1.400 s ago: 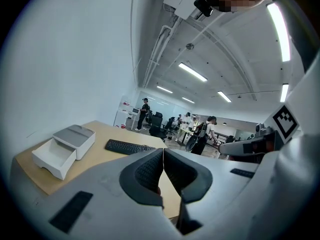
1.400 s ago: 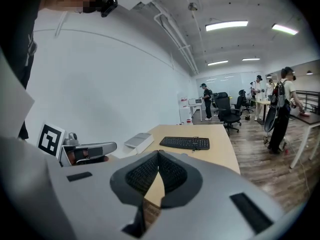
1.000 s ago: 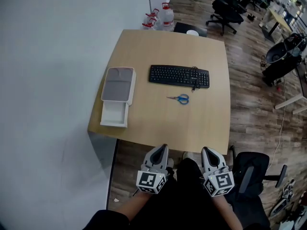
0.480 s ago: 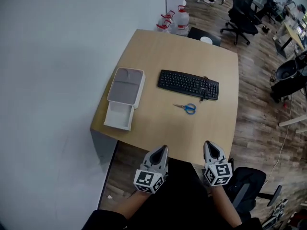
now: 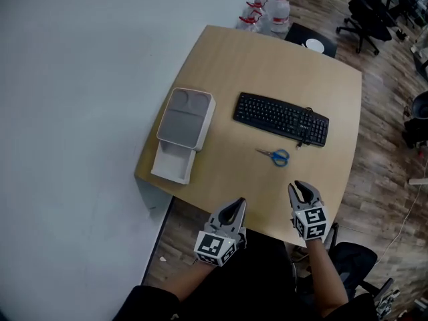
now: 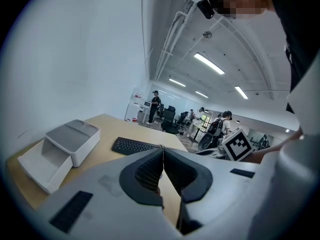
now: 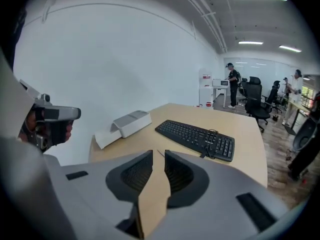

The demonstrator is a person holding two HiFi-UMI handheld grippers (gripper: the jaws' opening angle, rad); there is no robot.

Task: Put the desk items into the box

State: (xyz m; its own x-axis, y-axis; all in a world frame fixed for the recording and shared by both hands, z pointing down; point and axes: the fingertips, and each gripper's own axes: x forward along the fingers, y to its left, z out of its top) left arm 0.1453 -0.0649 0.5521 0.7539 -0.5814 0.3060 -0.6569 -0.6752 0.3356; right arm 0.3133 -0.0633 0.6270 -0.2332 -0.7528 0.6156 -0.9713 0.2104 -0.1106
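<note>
On the wooden table lies a white box, open at its near end, with a grey lid over its far part. A black keyboard sits mid-table, and blue-handled scissors lie just in front of it. My left gripper is shut and empty at the table's near edge. My right gripper hovers over the near edge below the scissors; its jaws are opening with nothing between them. The right gripper view shows the keyboard and the box; the scissors are hidden there.
A white wall runs along the table's left side. Water bottles stand on the floor beyond the far edge, and office chairs beyond them. A small white round thing sits by the far right corner. People stand far off in the office.
Both grippers have come forward from below the table edge to over it, and the table has shifted right in the head view. The right jaws have parted a little.
</note>
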